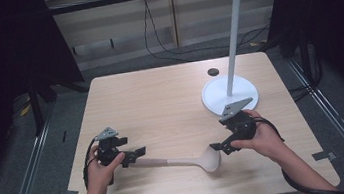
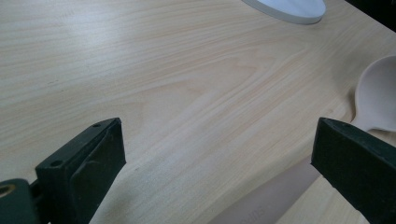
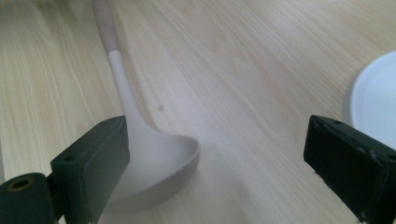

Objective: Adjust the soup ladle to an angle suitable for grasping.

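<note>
At near left we hold the left gripper (image 1: 136, 155) with jaws apart at the ladle (image 1: 188, 161) handle's end. The ladle lies flat between both grippers. The right gripper (image 1: 218, 148), jaws apart, hovers by its bowl.

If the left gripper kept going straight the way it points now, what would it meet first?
Probably the ladle: the left gripper stands open at the handle's end, pointing along it toward the bowl. In the left gripper view the handle lies near the right jaw, so it may slide alongside rather than between.
</note>
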The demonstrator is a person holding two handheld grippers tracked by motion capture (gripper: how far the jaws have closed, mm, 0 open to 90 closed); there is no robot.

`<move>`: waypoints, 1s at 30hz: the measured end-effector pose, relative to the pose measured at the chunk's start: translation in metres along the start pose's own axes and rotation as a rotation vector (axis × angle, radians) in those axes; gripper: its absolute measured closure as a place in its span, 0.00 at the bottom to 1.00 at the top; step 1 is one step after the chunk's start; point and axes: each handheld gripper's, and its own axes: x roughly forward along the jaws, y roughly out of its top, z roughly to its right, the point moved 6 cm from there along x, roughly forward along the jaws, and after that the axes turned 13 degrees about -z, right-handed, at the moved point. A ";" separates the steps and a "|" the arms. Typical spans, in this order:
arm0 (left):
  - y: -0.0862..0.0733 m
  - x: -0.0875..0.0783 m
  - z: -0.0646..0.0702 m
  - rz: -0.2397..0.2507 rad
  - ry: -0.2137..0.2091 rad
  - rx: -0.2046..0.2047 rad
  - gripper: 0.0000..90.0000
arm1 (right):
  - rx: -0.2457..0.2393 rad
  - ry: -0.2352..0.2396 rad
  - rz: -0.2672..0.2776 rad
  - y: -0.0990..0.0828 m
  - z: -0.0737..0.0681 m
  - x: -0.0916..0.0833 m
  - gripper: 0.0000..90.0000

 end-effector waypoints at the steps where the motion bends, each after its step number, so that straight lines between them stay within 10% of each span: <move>1: 0.000 0.000 0.000 0.001 0.002 -0.001 0.03 | -0.006 0.008 -0.002 0.003 -0.002 0.002 0.08; 30: -0.001 -0.005 -0.007 0.020 0.009 -0.021 0.03 | -0.155 0.058 -0.133 0.052 -0.045 0.047 0.12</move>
